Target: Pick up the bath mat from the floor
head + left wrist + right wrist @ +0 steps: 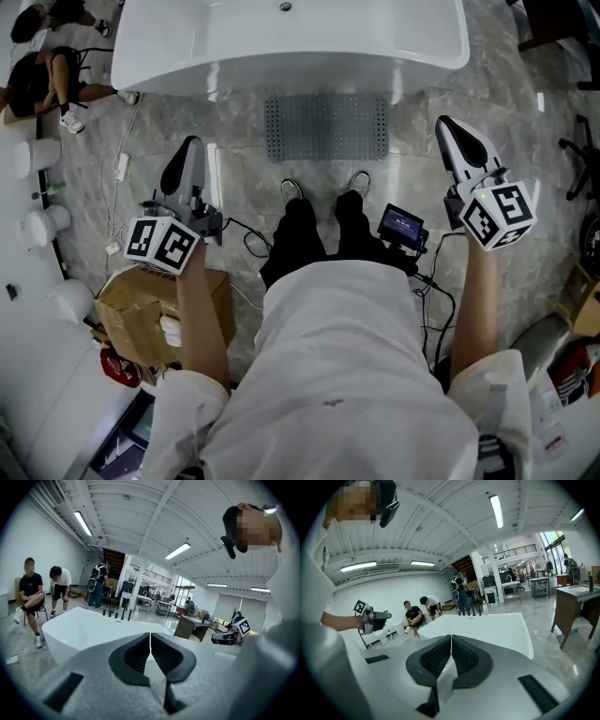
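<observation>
**Grey mat flat by the tub, both claws shut and empty**

Grey-and-white claws are up at the person's sides. The left claw (pixel 190 145) has its jaws pressed together on nothing, and the right claw (pixel 448 127) is the same, closed and bare. Low on the left sit a cardboard box (pixel 141 300) and loose cables (pixel 246 239), so that is clutter to keep behind.

Next come the shoes (pixel 292 188), planted on the polished floor (pixel 422 178). Just ahead of the toes lies the bath mat (pixel 326 127), flat, with its far edge up against the base of the white bathtub (pixel 281 66).

It is dotted all over and looks thin. That suggests soft rubber: light, floppy once lifted, and perhaps clinging to that glossy stone. The best bet is to open the jaws, pinch the near edge at its two corners and peel it back toward the feet.

The floor looks open to the left and right of the mat. Farther off, the tub's rim overhangs the far edge, so there is little room to reach in there.
</observation>
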The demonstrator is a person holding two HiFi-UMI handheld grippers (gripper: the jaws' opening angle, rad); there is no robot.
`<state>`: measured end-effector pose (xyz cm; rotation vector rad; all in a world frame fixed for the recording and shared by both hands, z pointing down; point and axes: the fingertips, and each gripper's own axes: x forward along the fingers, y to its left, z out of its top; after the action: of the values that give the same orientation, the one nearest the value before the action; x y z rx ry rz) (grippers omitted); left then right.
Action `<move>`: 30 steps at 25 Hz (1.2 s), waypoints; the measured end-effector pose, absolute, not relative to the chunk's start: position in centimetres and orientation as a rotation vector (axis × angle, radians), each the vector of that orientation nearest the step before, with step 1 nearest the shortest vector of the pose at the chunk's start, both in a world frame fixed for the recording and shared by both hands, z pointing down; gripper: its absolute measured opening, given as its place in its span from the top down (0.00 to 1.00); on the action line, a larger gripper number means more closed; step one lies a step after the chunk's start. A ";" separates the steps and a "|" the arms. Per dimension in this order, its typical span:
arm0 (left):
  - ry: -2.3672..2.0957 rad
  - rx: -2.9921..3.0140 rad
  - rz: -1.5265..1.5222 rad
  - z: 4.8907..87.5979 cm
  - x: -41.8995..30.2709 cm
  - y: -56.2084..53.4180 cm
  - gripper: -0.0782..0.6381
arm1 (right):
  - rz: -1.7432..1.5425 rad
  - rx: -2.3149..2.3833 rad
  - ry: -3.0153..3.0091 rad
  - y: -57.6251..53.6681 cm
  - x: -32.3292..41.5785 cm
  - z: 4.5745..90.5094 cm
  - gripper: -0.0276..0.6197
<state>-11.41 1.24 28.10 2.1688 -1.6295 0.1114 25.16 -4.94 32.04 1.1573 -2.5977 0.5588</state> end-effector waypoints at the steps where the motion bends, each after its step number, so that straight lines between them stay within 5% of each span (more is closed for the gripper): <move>1: -1.635 2.152 0.119 29.5 -11.4 1.2 0.87 | 0.578 1.155 -2.584 -5.2 25.4 33.2 0.94; 30: -1.232 1.920 0.474 74.8 -19.3 1.2 0.87 | 0.735 1.065 -2.070 -5.5 20.6 75.6 0.94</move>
<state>-19.31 1.16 74.77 1.9199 -1.2323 0.4738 20.64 -5.47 75.65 1.0646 -2.0704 0.7346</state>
